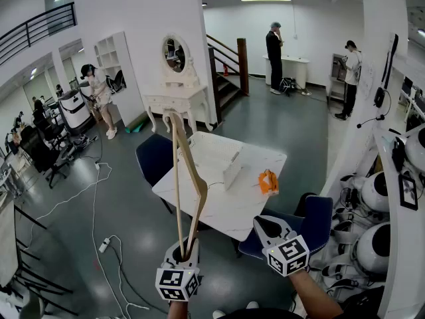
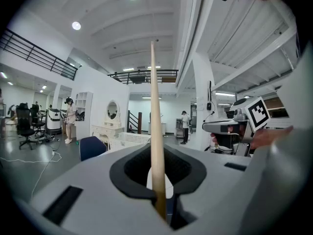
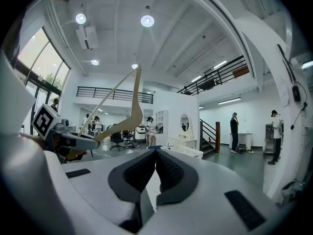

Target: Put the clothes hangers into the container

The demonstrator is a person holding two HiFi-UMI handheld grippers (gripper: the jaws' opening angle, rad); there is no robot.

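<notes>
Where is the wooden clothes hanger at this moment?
In the head view, lower left: the wooden hanger stands upright in the left claw, before the white table.

Hanger (image 1: 188, 178) stands in left tool (image 1: 186, 250), right tool (image 1: 267, 227) beside it.

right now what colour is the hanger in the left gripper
Pale tan wood; the wooden clothes hanger in the left gripper shows best in head view.

Lab hall; staged dressing table (image 1: 176, 98); shelved robots (image 1: 380, 193).
</notes>
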